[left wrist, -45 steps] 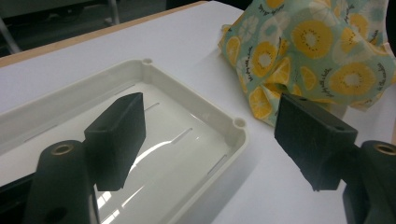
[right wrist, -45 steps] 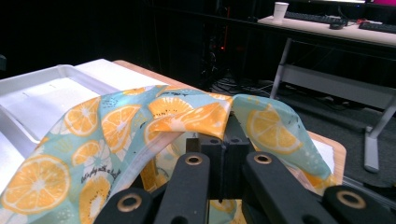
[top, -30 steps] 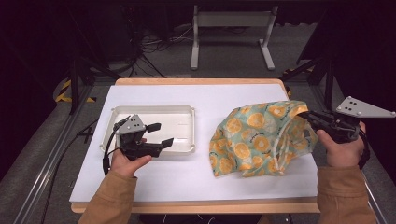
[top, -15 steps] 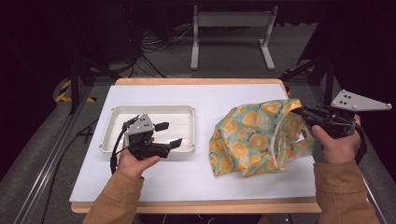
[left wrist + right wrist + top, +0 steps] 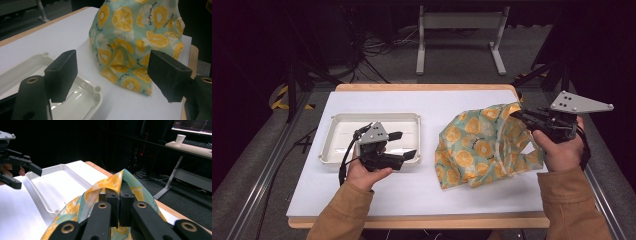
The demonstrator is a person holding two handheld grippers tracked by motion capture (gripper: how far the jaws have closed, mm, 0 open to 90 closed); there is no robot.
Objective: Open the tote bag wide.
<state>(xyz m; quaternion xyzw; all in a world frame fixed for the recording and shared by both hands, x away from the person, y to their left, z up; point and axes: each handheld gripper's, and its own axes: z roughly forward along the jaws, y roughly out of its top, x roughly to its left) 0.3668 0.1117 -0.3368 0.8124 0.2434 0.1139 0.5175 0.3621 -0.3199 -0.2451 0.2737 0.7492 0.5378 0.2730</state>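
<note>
Right now the right gripper (image 5: pixel 518 116) has its jaws pressed together on the top edge of the cloth bag (image 5: pixel 484 145), pinching a fold of fabric at the bag's upper right corner. In the right gripper view that pinched edge stands up in a peak just above the two closed jaws. Over on the other side, the left gripper (image 5: pixel 404 145) has its jaws spread wide with nothing between them, hovering above the near right corner of the white tray (image 5: pixel 343 122). From the left gripper view, the bag sits beyond the open jaws, well apart from them, framed in the gap.

That tray lies on the left half of the counter (image 5: pixel 437 105), shallow and bare inside as far as can be seen. The bag rests on the right half, beside the tray without touching it. It's a soft, crumpled teal fabric printed with orange and yellow citrus slices, slumped on the counter below the gripped corner.
</note>
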